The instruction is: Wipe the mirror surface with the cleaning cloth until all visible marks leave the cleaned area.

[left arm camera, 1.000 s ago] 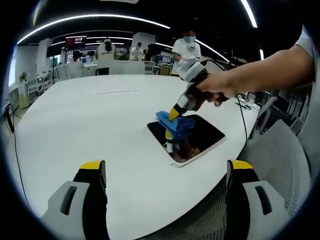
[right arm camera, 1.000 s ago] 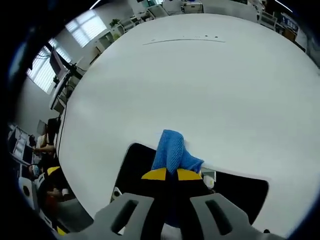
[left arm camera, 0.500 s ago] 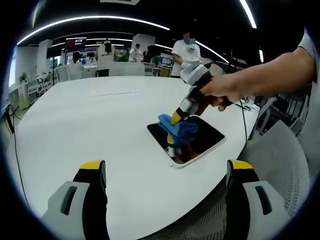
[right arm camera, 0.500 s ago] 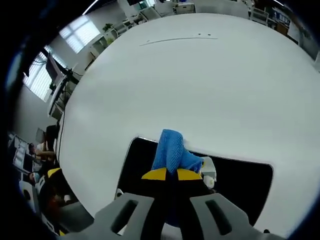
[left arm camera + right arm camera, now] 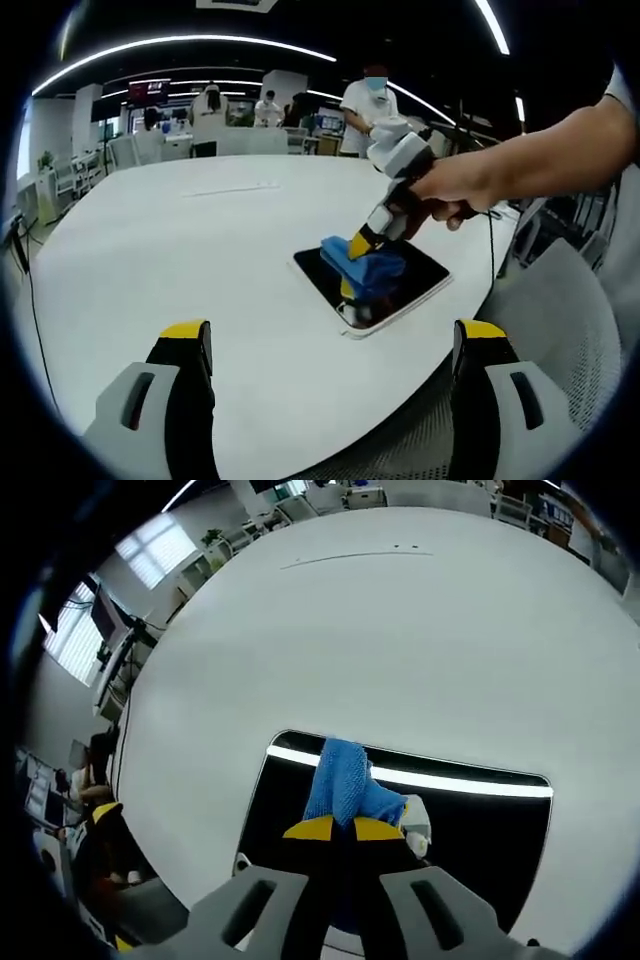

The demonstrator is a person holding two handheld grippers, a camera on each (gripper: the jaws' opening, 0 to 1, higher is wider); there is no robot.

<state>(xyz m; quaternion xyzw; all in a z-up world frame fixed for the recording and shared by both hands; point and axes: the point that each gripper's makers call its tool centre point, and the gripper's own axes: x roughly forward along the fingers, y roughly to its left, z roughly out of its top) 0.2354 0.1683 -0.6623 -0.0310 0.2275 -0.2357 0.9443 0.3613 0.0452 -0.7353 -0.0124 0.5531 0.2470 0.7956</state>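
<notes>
A rectangular mirror (image 5: 425, 268) (image 5: 480, 825) with a white rim lies flat on the white table (image 5: 180, 250), near its right edge. My right gripper (image 5: 338, 829) is shut on a blue cleaning cloth (image 5: 343, 780) and presses it onto the mirror's left part. In the left gripper view that gripper (image 5: 356, 246) comes in from the right, held by a hand (image 5: 450, 188), with the cloth (image 5: 358, 268) under its yellow tips. My left gripper (image 5: 330, 345) stands open low over the table's near side, well short of the mirror, with nothing between its fingers.
The big round table (image 5: 400, 640) stretches bare beyond the mirror. A grey mesh chair (image 5: 560, 330) stands off the table's right edge. Several people (image 5: 365, 100) and desks are in the far background. A ceiling light strip reflects in the mirror.
The right gripper has slid the cloth a little further onto the mirror, toward its middle. The left gripper has stayed still and open.
</notes>
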